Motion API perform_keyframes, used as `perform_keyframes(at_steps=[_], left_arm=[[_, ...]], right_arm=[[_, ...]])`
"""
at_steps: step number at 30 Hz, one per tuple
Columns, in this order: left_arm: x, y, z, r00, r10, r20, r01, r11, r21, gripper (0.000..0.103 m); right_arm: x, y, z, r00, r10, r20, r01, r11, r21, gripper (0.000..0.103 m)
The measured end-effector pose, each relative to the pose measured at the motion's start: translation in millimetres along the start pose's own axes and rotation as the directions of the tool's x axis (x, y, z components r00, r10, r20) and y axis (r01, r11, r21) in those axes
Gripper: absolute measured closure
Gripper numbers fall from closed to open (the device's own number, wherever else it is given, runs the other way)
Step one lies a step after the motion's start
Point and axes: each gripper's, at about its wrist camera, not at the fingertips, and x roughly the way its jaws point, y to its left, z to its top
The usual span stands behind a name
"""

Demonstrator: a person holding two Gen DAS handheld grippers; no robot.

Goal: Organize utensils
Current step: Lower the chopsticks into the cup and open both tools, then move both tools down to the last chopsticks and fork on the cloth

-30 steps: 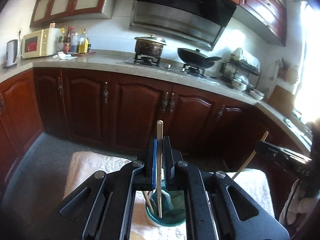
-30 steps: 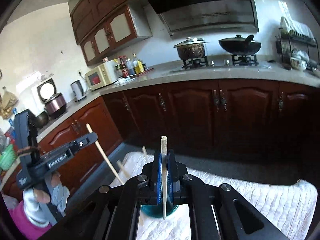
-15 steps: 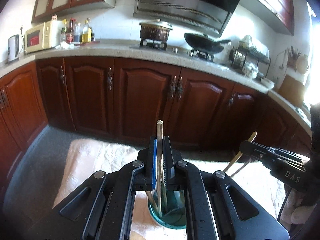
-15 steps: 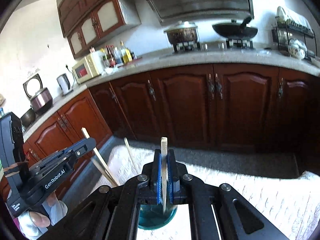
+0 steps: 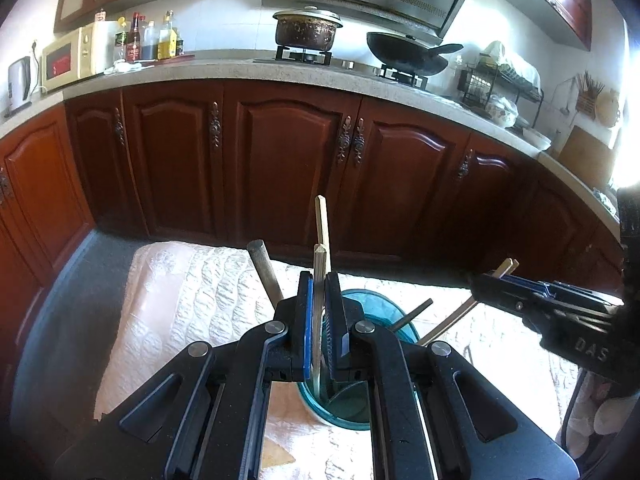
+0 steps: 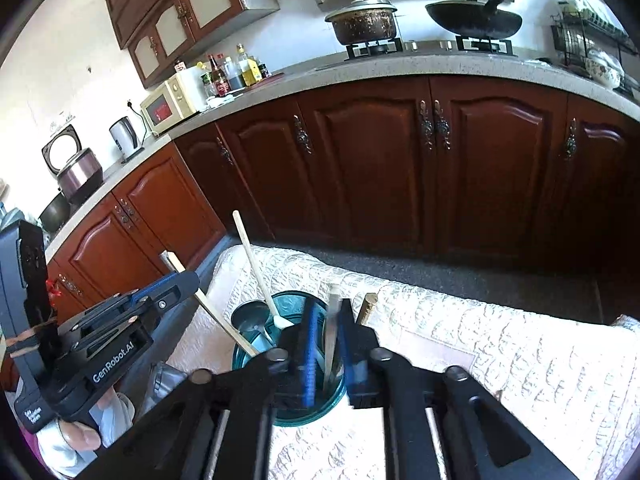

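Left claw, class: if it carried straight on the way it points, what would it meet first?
Most likely the round teal glass cup just beyond the left claw, whose jaws clamp a pale wooden chopstick already reaching inside; depth is uncertain.

Lidded pot and wok on stove, microwave, kettle, dish rack

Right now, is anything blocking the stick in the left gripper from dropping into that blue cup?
Nothing solid closes the way. The left gripper holds its chopstick right above the teal cup, tip already inside. The cup is crowded, though: a dark-handled utensil and other sticks lean in it, and the right gripper is above it too.
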Motion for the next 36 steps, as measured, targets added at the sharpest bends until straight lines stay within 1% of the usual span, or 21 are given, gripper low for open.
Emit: perform_keyframes(at_steps=[1,4,6,8,14,19,26,30,36], left_arm=[[-1,0,0,1.0,-0.005,-0.004,0.005,1.0,-0.002,0.099],[-3,-1,1,1.0,-0.018,-0.014,0.018,1.0,-0.008,0.096],[-6,-2,1,1.0,-0.02,-0.014,0.02,1.0,-0.006,0.09],[-10,-1,1,1.0,-0.021,-0.006,0.021,1.0,-0.007,0.078],[-28,-5,2,0.999,-0.031,0.028,0.031,0.999,0.007,0.064],[-37,-11,-4,0.999,-0.031,0.021,0.031,0.999,0.029,0.063],[-52,-16,-14,0.999,-0.029,0.033,0.027,0.998,0.049,0.062],[-59,-18,-21,0.999,-0.028,0.035,0.025,0.998,0.06,0.062],[-62,-27,-35,0.999,-0.032,0.02,0.03,0.996,0.082,0.062]], right_arm=[[-2,1,-1,1.0,0.006,0.001,-0.006,1.0,-0.003,0.08],[-6,5,-3,1.0,0.008,0.001,-0.008,1.0,-0.015,0.08],[-10,6,-4,1.0,0.006,0.008,-0.006,1.0,-0.018,0.079],[-15,6,-4,1.0,0.015,0.018,-0.015,1.0,-0.01,0.078],[-30,4,-10,0.999,0.024,0.03,-0.024,1.0,-0.004,0.074],[-37,5,-21,1.0,-0.009,0.026,0.009,1.0,-0.019,0.074],[-44,6,-33,0.998,-0.059,0.024,0.06,0.998,-0.035,0.072],[-50,4,-38,0.996,-0.084,0.033,0.085,0.996,-0.031,0.069],[-61,7,-47,0.993,-0.112,0.048,0.114,0.993,-0.041,0.068]])
